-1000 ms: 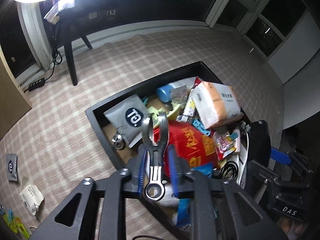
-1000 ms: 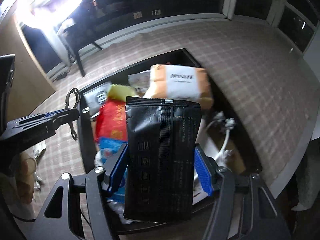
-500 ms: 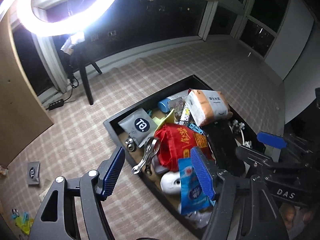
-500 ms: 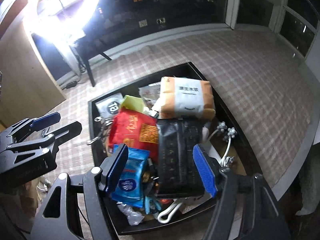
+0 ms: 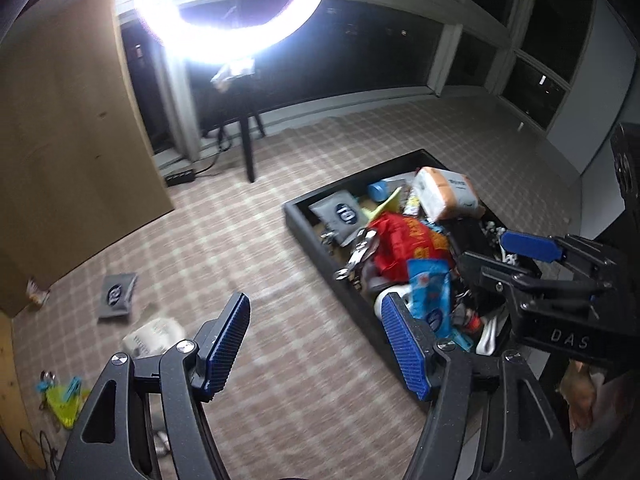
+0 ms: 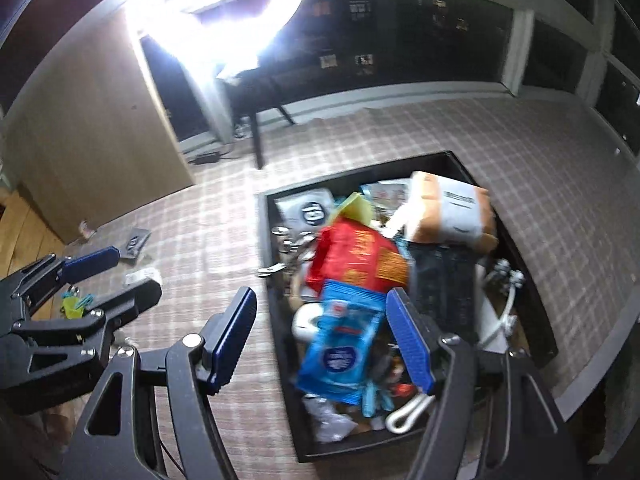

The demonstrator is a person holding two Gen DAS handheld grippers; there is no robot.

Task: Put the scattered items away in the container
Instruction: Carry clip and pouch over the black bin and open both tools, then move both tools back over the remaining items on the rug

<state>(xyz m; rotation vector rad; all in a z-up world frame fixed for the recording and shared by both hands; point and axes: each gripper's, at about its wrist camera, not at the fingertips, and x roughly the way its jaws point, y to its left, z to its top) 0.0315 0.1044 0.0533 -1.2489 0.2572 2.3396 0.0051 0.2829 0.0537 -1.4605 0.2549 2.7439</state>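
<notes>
The left tool point(image 5: 314, 344) is spread and empty, as is the right tool point(image 6: 322, 342). The tray point(image 5: 316, 256) is crammed; a grey pouch point(image 5: 116, 294) and white packet point(image 5: 154, 336) lie on the floor to its left, nearer the left tool.

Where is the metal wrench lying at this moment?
In the left wrist view, the wrench lies inside the black tray, near its left wall, against the red bag and just below the grey pouch.

Bare checked floor point(image 5: 248, 248) left of tray point(image 5: 316, 256) passable; tray heaped; light stand point(image 5: 248, 148) behind.
</notes>
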